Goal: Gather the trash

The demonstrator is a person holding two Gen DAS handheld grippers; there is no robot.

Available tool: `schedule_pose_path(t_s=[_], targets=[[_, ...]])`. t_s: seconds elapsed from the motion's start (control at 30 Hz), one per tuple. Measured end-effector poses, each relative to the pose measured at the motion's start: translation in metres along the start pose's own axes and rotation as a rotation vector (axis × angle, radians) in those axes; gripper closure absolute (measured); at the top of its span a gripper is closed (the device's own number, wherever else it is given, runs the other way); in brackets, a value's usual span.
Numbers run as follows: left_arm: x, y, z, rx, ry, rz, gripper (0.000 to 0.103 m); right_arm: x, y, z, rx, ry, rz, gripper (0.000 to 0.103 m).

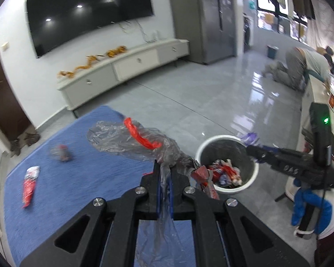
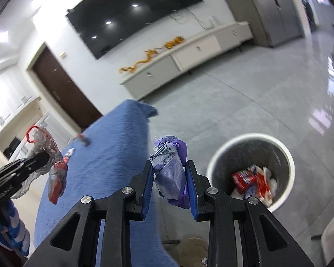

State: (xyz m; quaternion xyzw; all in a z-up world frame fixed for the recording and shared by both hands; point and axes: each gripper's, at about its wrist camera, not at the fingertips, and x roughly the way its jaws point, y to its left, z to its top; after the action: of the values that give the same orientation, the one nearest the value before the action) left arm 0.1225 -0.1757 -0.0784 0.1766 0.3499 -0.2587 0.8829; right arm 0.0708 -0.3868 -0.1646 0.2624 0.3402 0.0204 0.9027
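**Bright Room, Soft Edges**

Ceiling spots reflect as white dots in the dark television. Daylight from the windows glares across the glossy floor. Both fisheye views bend straight lines and darken to black at the corners. Motion blur smears the blue mat's wrappers and the bin rim.
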Motion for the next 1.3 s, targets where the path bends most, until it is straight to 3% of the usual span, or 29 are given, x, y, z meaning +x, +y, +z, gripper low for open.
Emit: schedule_pose_path(t_s=[0.37,0.73,0.8,0.9,0.97,1.3], targets=[[0.112,-0.078,0.037,0.135,0.128,-0.106,0.098,0.044,-0.099,-0.002,0.141,0.069,-0.122,0.074],[0.186,-0.1,0.058,0.061,0.219,-0.219,0.096,0.084,-0.141,0.013,0.136,0.123,-0.232,0.07],[0.194,-0.103,0.06,0.053,0.229,-0.232,0.095,0.087,-0.145,0.015,0.135,0.129,-0.243,0.064],[0.201,-0.108,0.063,0.046,0.233,-0.245,0.079,0.09,-0.152,0.018,0.135,0.136,-0.259,0.059],[0.201,-0.107,0.066,0.033,0.215,-0.243,0.052,0.089,-0.155,0.017,0.14,0.135,-0.265,0.059],[0.184,-0.102,0.076,-0.002,0.173,-0.261,0.051,0.067,-0.149,0.018,0.15,0.099,-0.292,0.058]])
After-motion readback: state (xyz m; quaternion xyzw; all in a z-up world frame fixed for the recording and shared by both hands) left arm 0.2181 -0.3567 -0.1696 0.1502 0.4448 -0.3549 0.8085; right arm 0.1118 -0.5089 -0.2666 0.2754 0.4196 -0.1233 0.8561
